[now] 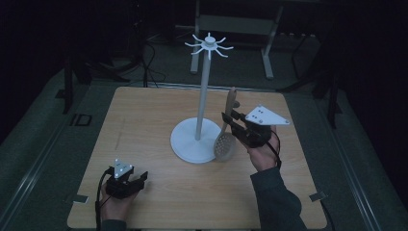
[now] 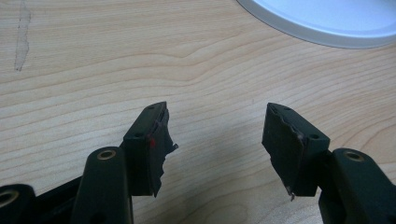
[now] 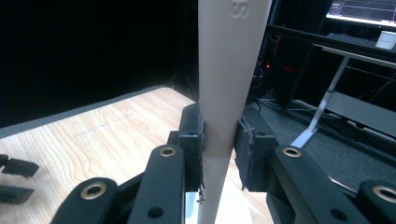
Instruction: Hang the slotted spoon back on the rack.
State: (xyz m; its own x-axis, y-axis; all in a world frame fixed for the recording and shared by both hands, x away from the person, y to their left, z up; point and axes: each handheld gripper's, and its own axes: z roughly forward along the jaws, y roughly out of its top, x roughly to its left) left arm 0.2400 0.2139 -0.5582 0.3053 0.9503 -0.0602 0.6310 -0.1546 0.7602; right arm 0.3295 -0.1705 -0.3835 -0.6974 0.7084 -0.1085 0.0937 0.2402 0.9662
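R gripper clamped on handle of slotted spoon; spoon upright, perforated bowl down, touching rim of white stand base. L gripper jaws wide, nothing between, low over table near front-left corner.

Risks (est.): grip sits mid-handle, so spoon may pivot; lifting close to pole could knock it and tip the stand.

Room: open w/ clear wood L of stand; R table edge near.
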